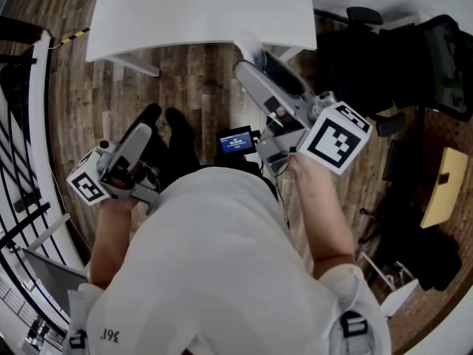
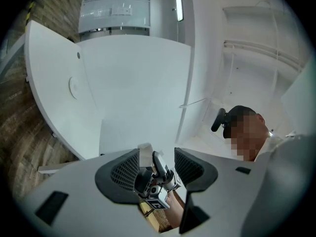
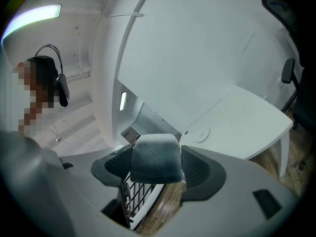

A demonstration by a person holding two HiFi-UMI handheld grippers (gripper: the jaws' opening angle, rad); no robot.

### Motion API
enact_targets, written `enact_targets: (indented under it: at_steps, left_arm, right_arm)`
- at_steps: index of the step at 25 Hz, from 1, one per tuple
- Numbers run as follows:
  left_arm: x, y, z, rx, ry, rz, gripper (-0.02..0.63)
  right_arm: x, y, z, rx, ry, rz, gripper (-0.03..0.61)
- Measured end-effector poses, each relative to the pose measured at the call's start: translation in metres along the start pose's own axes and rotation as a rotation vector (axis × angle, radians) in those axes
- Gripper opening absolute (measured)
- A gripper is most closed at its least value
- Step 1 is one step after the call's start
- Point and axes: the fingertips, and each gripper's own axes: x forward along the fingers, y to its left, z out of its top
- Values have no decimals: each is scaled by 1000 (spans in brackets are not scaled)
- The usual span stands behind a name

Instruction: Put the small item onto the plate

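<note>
1. Head view: from above the person, facing steeply down past the shoulders onto the left hand-held gripper [image 1: 140, 135], the right hand-held gripper [image 1: 247, 50], the wooden floor [image 1: 192, 80] and the near edge of the table [image 1: 222, 13].
2. Left gripper view: close behind its parted jaws, tilted up at the table, with the right hand-held gripper seen through the gap.
3. Right gripper view: close behind jaws clamped on a grey item [image 3: 155, 157], also tilted up. The table appears in all three views.

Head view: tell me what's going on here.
A person stands on the wood floor, short of the white table, with a gripper in each hand. The right gripper is shut on a small grey item and held up off the table. The left gripper has its jaws apart with nothing between them. The plate lies on the table, and the item is not on it yet.
</note>
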Motion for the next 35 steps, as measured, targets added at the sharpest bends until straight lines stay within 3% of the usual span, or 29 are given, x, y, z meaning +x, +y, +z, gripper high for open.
enact_targets:
  at_steps: [7,14,21,29,35]
  left_arm:
    - [9,32,66,-41,60,-58,225]
    - [5,62,146,-38,156,-66,225]
    - [-14,86,202,-60,229,-91,225]
    - [-22,96,210,-81,242,-72,225]
    - [-19,104,214,-68,235,-59,225]
  right_arm:
    - [55,-18,4,-5,-30,-106,308]
    - [127,-14,18,-33,-81,-185,308]
    - [180,-12,15,-69,-123,-270,308]
    - [188,-13,11,-77,-120,-306,308]
    - [206,-20,16,-96,-89,-285,308]
